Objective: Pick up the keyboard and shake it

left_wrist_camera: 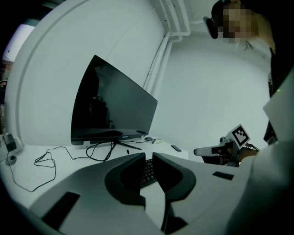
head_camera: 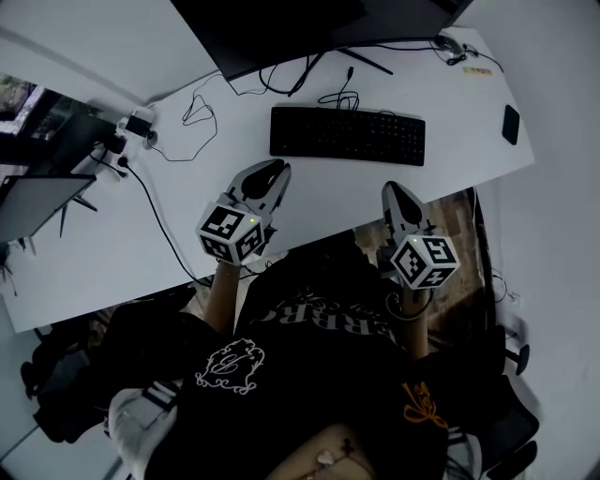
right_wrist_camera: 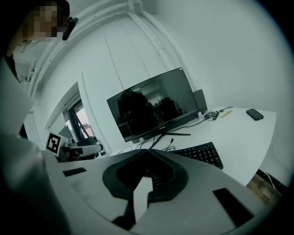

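Note:
The black keyboard [head_camera: 347, 134] lies flat on the white desk [head_camera: 103, 234], in front of the monitor. My left gripper [head_camera: 275, 169] hovers over the desk just short of the keyboard's left end, jaws shut and empty. Near the desk's front edge, my right gripper [head_camera: 391, 187] sits below the keyboard's right end, also shut with nothing in it. In the left gripper view the keyboard [left_wrist_camera: 148, 170] shows past the closed jaw tips [left_wrist_camera: 148, 156]. The right gripper view has the keyboard [right_wrist_camera: 200, 153] to the right of its closed tips [right_wrist_camera: 148, 151].
A dark monitor [head_camera: 309, 28] stands behind the keyboard, with loose cables [head_camera: 197, 117] trailing left to a plug adapter [head_camera: 136, 124]. A mouse [head_camera: 448, 42] and a black phone [head_camera: 510, 124] lie at the desk's right end. The person's torso is close to the front edge.

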`<action>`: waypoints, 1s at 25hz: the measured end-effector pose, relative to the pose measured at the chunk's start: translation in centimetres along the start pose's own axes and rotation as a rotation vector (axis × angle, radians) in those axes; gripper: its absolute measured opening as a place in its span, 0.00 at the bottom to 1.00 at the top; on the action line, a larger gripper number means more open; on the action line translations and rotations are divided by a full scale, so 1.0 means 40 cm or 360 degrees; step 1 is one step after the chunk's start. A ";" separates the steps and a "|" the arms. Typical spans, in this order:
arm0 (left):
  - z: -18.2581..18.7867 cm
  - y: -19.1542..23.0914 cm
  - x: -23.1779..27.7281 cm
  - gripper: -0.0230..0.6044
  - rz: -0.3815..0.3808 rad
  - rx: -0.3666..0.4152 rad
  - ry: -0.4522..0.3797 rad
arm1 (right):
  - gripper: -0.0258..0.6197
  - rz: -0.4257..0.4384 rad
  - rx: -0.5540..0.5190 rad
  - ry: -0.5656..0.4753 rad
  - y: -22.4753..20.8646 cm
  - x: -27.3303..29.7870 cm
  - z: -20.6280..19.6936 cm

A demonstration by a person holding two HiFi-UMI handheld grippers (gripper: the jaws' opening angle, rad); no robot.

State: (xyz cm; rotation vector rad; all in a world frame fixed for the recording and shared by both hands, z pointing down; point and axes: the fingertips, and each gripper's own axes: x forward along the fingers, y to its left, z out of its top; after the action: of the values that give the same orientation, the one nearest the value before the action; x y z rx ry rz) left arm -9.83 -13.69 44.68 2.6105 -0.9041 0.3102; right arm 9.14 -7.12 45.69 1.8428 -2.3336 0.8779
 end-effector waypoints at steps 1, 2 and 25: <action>0.000 0.012 0.021 0.13 0.0028 -0.0016 0.0000 | 0.06 -0.0010 -0.0003 0.0011 -0.034 0.006 0.006; 0.001 0.024 0.043 0.13 0.0044 -0.0040 -0.0006 | 0.06 -0.0021 -0.0005 0.0021 -0.070 0.012 0.011; -0.195 0.378 0.384 0.49 0.0081 -0.0227 0.0459 | 0.54 -0.0020 -0.0201 0.0566 -0.607 0.233 -0.168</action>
State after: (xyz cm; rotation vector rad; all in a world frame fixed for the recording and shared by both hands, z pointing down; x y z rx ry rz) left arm -8.19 -30.08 60.64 2.3385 -0.8579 0.5956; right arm 26.37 -15.55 64.49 1.5075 -2.1039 0.9428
